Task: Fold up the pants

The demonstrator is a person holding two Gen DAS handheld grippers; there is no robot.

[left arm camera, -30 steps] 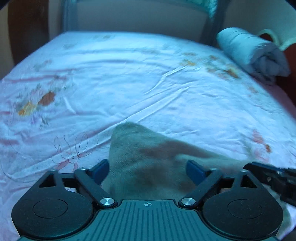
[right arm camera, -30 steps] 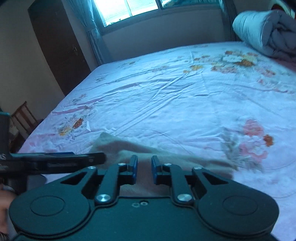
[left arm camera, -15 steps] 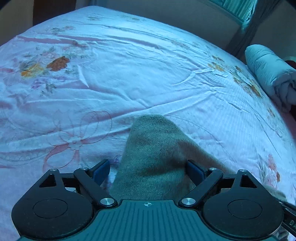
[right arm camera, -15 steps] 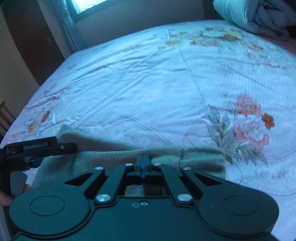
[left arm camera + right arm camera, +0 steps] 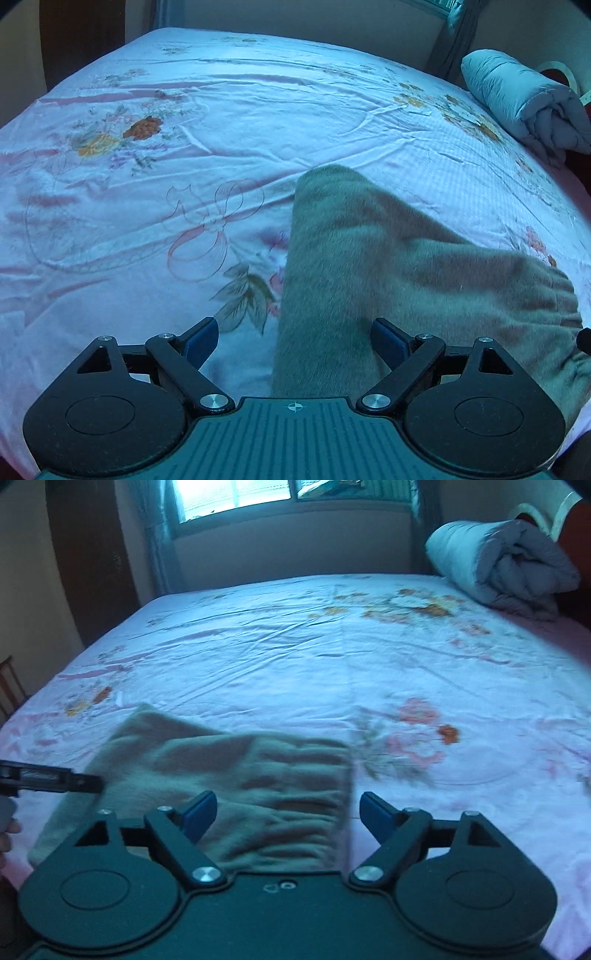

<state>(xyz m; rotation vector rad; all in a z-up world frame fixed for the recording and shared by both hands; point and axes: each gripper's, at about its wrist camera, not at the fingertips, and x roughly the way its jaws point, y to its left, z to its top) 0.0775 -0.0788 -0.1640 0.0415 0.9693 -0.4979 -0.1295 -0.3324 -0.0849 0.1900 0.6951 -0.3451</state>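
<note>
One folded pants [image 5: 388, 273] bundle on bed [image 5: 184, 110]

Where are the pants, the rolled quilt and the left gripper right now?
pants [image 5: 236, 775]: right wrist view, middle of the cloth.
rolled quilt [image 5: 498, 561]: right wrist view, its rolled end.
left gripper [image 5: 293, 338]: left wrist view, between its open fingertips.
</note>
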